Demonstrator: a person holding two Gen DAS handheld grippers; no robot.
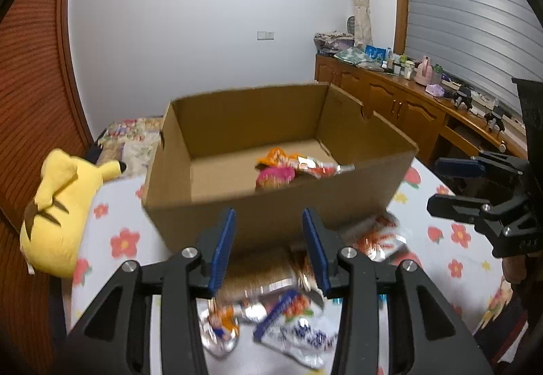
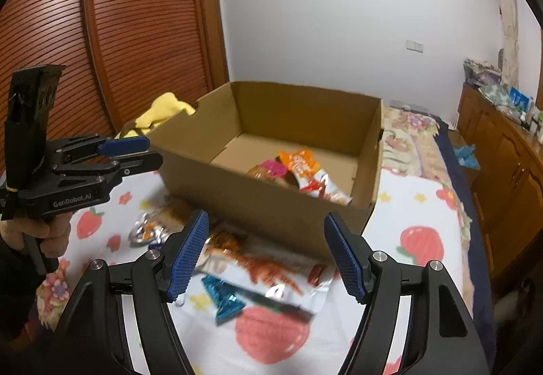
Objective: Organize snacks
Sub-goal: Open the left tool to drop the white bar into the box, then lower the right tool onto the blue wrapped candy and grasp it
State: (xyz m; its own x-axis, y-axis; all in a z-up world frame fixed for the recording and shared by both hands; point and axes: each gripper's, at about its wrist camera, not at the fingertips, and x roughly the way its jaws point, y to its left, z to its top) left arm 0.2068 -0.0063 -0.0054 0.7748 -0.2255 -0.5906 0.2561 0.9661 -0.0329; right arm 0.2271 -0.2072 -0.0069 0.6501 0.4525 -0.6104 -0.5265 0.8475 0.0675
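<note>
An open cardboard box (image 1: pixel 271 215) stands on the flowered bedsheet, also in the right wrist view (image 2: pixel 271 205). Inside lie a pink packet (image 1: pixel 275 176), an orange packet (image 2: pixel 300 161) and a white-red packet (image 1: pixel 319 167). Loose snack packets lie in front of the box: a blue-white one (image 1: pixel 295 331), a silver-orange one (image 1: pixel 220 327), an orange-white one (image 2: pixel 268 269) and a small teal one (image 2: pixel 224 300). My left gripper (image 1: pixel 269 249) is open and empty above them. My right gripper (image 2: pixel 268 252) is open and empty over the orange-white packet.
A yellow plush toy (image 1: pixel 61 205) lies left of the box. A wooden sideboard (image 1: pixel 407 103) with bottles runs along the right wall. A wooden slatted wardrobe (image 2: pixel 118 35) stands at the left. A folded blanket (image 2: pixel 410 134) lies behind the box.
</note>
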